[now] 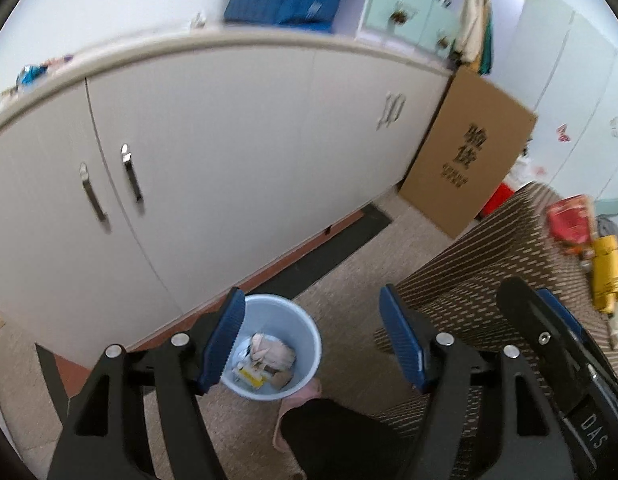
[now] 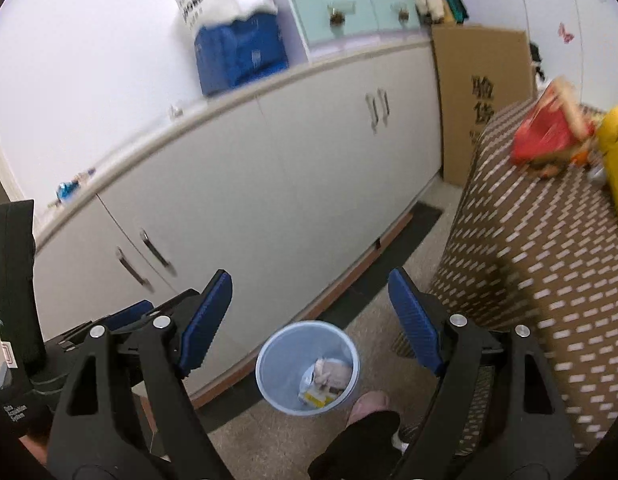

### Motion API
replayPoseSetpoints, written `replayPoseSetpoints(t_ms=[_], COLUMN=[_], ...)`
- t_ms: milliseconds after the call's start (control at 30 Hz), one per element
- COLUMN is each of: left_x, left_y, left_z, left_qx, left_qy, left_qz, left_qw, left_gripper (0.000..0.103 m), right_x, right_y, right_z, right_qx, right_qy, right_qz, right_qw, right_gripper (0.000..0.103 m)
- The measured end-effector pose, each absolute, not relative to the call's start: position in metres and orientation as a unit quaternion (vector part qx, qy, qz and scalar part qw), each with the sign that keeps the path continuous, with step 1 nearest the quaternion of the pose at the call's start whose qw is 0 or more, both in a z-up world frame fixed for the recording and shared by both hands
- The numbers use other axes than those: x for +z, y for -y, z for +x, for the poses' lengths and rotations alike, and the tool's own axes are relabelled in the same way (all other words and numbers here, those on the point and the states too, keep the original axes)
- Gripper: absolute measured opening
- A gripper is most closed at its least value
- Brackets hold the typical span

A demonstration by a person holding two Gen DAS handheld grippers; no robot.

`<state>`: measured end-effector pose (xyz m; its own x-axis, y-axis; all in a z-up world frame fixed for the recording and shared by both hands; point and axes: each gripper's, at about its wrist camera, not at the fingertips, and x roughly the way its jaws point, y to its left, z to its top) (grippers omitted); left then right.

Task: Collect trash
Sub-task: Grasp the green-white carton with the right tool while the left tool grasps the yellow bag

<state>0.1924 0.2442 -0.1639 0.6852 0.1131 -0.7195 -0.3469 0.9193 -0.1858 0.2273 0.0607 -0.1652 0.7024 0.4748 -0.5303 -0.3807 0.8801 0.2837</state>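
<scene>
This is a room in a home, probably a bedroom or a living room. A long low cabinet with white doors and metal handles stands along the wall. On its top there is a small chest with pale green drawers and a blue and white bag. A flat cardboard box leans in the corner beside the cabinet. A bed or sofa with a brown patterned cover holds a red packet and yellow packets. Butterfly stickers decorate the pale wall. A small blue waste bin with paper scraps inside stands on the speckled floor. A pink slipper is just beside the bin.
</scene>
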Motion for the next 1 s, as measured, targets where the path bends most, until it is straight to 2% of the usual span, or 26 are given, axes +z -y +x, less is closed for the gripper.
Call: replayPoseSetpoints(t_ms=[233, 467, 733, 1000], left_x=[-0.116, -0.104, -0.110, -0.127], left_y=[-0.181, -0.086, 0.019, 0.071], left_z=[0.183, 0.197, 0.229, 0.261], left_qx=[0.081, 0.001, -0.083, -0.099], left_qy=[-0.333, -0.331, -0.342, -0.357], left_qz=[-0.120, -0.061, 0.010, 0.054], left_qw=[0.932, 0.942, 0.936, 0.927], left_gripper=[0.071, 0.071, 0.071, 0.068], right_x=[-0.119, -0.098, -0.112, -0.137], right_y=[-0.004, 0.093, 0.195, 0.243], right_z=[0.196, 0.180, 0.180, 0.199], right_qx=[0.205, 0.108, 0.010, 0.002], right_qy=[-0.256, -0.242, -0.281, -0.334], right_qz=[0.088, 0.104, 0.122, 0.130], right_qw=[0.940, 0.959, 0.952, 0.934], right_gripper=[0.079, 0.082, 0.084, 0.086])
